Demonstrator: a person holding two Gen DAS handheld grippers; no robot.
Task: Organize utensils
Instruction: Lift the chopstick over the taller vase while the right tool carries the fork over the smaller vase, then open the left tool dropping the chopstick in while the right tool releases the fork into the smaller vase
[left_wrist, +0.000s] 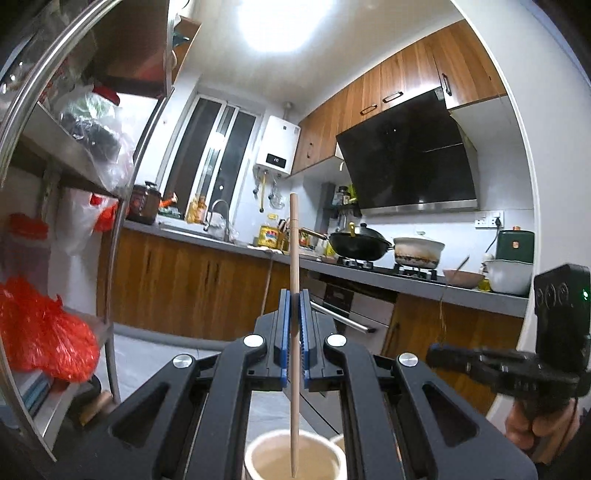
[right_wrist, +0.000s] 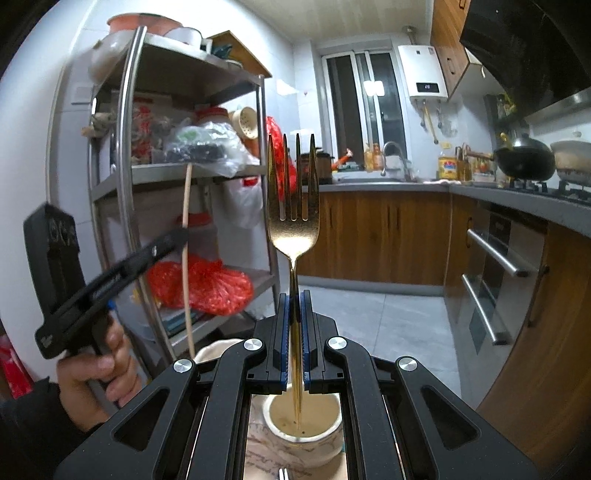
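My left gripper (left_wrist: 294, 295) is shut on a wooden chopstick (left_wrist: 294, 251) held upright; its lower tip hangs inside a cream cup (left_wrist: 264, 452) below. My right gripper (right_wrist: 294, 295) is shut on a gold fork (right_wrist: 293, 206), tines up, its handle end dipping into a second cream holder (right_wrist: 332, 430). The left gripper (right_wrist: 181, 233) and its chopstick (right_wrist: 186, 206) also show at the left of the right wrist view. The right gripper (left_wrist: 434, 356) shows at the right of the left wrist view. The rim of another cup (left_wrist: 338, 441) shows beside the first.
A steel shelf rack (right_wrist: 125, 177) with red and clear bags stands at the left. A kitchen counter (left_wrist: 369, 271) runs behind with sink, wok (left_wrist: 360, 243) and pot. An oven (right_wrist: 495, 266) with bar handles is at the right. Something metal (right_wrist: 283, 473) lies below the holder.
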